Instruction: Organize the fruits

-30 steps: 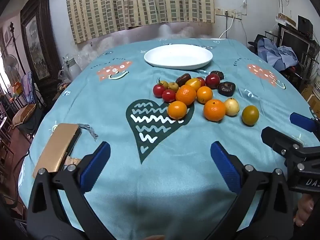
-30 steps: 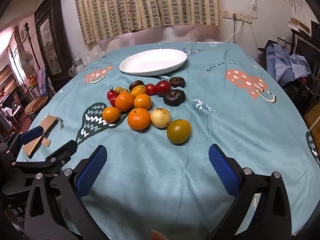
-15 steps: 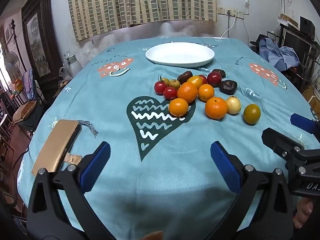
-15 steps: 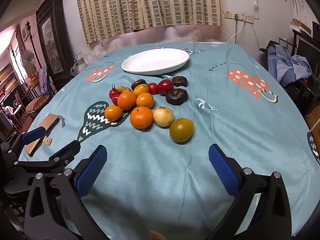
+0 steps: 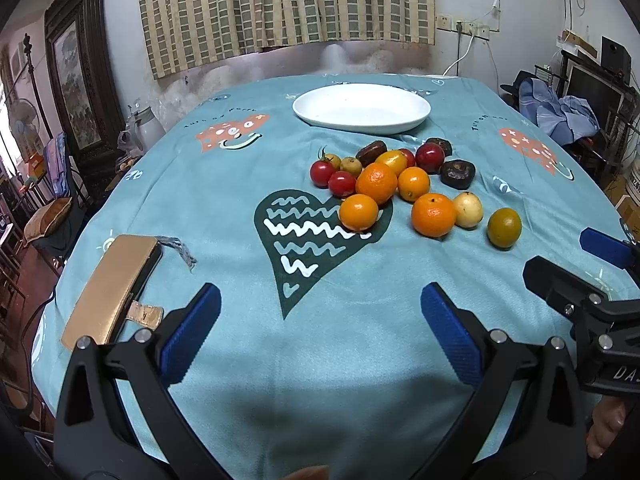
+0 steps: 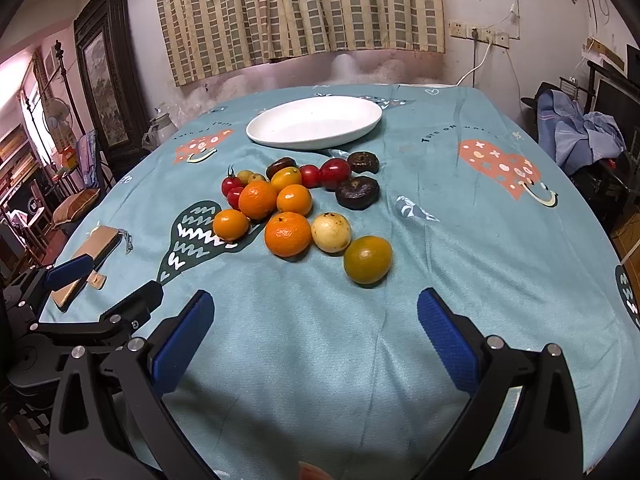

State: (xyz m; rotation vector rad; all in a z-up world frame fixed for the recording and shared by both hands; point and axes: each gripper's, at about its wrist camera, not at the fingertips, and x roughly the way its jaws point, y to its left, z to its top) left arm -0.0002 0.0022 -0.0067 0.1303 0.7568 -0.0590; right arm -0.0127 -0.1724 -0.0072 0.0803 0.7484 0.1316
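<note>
Both grippers hang wide open and hold nothing: the left gripper (image 5: 320, 320) and the right gripper (image 6: 314, 322) hover over the near edge of the teal-clothed tabletop (image 6: 460, 240). The fruit cluster (image 6: 296, 204) lies at 12 o'clock from the right gripper, its green-orange citrus (image 6: 367, 259) nearest. The white plate (image 6: 314, 122) sits beyond the cluster, bare. A gold phone case (image 5: 110, 286) lies at 10 o'clock from the left gripper.

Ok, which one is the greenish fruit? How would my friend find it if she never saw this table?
Start at the white plate on the far side of the blue tablecloth, then come down through the fruit pile toward the near edge. The greenish fruit sits at the near right end of the pile, beside a pale yellow spotted fruit. It is the only round fruit with dull olive-green skin fading to orange.
</note>
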